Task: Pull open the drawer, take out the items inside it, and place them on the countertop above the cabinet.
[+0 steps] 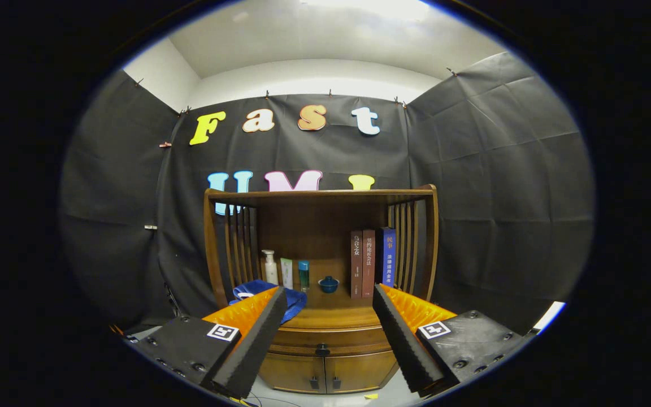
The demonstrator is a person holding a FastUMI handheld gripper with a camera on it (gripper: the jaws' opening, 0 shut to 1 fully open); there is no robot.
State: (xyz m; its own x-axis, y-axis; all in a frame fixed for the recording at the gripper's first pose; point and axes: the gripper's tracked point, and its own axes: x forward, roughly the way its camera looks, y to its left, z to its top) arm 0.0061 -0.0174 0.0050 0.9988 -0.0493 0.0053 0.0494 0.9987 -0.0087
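Two fingers of the tongs [328,333] stand wide apart, holding nothing, before the closed brown wooden drawer [322,339].

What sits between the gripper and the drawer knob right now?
Nothing visible. The gripper is open, its fingers spread to either side, and the drawer knob shows in the gap between them, beyond the tips. The drawer is shut; the blue cloth lies higher up on the countertop.

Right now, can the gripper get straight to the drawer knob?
Probably yes. The gripper is open with nothing held, and the drawer knob sits beyond and between its fingers, on the closed drawer front. Nothing stands in between; the blue cloth lies on the countertop above.
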